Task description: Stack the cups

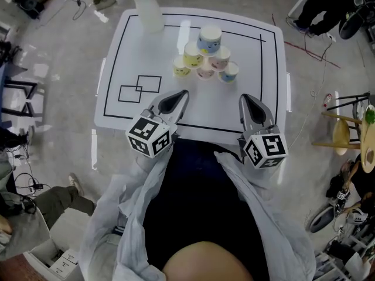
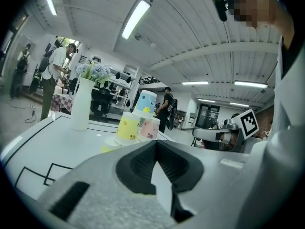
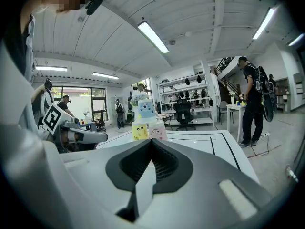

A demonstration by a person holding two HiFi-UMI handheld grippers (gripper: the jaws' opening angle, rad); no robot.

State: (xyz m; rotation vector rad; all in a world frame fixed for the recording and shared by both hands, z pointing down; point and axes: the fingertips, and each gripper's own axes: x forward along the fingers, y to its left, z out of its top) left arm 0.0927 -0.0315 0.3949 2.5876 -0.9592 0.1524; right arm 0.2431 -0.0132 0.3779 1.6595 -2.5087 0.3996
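Cups (image 1: 205, 56) sit pyramid-stacked near the vase (image 1: 148, 12); left gripper (image 1: 180, 95) and right gripper (image 1: 245, 100), both pinched shut and empty, hover well short of that vase. Clumsy nudge probably topples everything.

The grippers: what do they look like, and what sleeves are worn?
The left gripper and right gripper are pale grey, tapering shells with dark ribbed pads. Each carries a cube with black-and-white square markers. The sleeves are light grey.
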